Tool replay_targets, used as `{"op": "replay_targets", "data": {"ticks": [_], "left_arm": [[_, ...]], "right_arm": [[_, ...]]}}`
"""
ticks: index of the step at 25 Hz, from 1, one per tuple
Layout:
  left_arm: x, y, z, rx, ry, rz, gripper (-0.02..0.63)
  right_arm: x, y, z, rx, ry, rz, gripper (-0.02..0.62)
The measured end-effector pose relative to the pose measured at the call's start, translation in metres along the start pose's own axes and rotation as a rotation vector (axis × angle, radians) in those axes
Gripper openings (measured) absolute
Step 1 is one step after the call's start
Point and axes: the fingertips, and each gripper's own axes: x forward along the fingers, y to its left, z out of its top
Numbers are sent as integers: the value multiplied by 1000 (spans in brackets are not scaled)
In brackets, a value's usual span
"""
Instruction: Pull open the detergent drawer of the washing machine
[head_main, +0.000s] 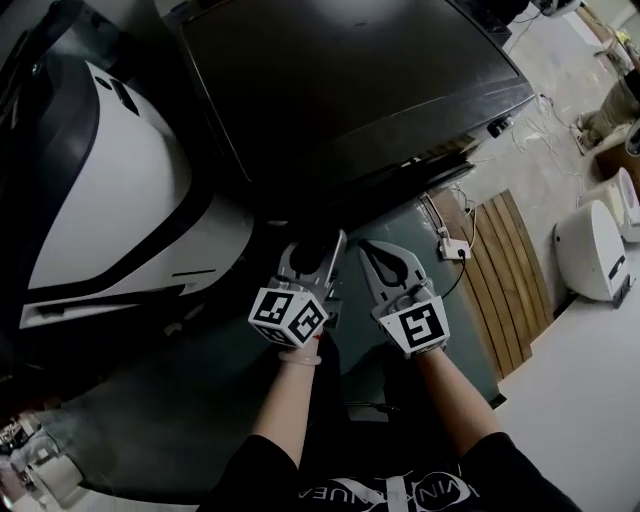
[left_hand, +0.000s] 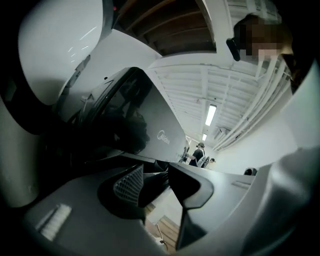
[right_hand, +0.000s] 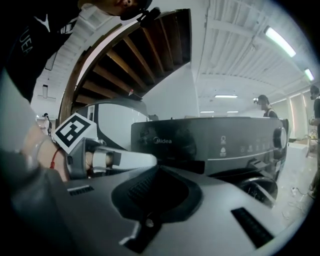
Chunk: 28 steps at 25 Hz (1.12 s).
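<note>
The dark washing machine (head_main: 350, 90) stands right ahead of both grippers. Its front panel (right_hand: 210, 142) shows in the right gripper view, with the detergent drawer (right_hand: 167, 145) at its left end, flush with the panel and apart from both grippers. My left gripper (head_main: 325, 250) is open just short of the front. In the left gripper view its jaws (left_hand: 157, 175) have a clear gap and nothing between them, with the dark washing machine (left_hand: 150, 120) beyond. My right gripper (head_main: 372, 255) is beside it and looks shut and empty. From the right gripper (right_hand: 155, 187), the left gripper (right_hand: 115, 160) shows at the left.
A white machine (head_main: 110, 190) stands close on the left. Wooden slats (head_main: 510, 270) lie on the floor at the right, with a socket strip and cable (head_main: 452, 248) near them. White appliances (head_main: 595, 250) stand at the far right. People (right_hand: 264, 106) stand in the background.
</note>
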Motion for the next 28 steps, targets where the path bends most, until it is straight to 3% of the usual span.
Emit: {"op": "replay_targets", "data": {"ticks": [3,13,20,24,28], "left_arm": [[5,3,2,-63,-54,24,156],[9,15,16,-156,-172,50,163],[10,14,21,-293,-280,18,161],[10,15,24,-383,-386,-6,171],[8,10,25,-382,-445,-61,190]], "right_arm": [[-2,-6,-3,-13,-11,25,9],[-1,-13,-10,-6,-32,71,9],[4,-17,-12,9,-37,85,9],[7,-14,-15,8,-35,98,9],[8,-12,-16,14,-34,108,9]]}}
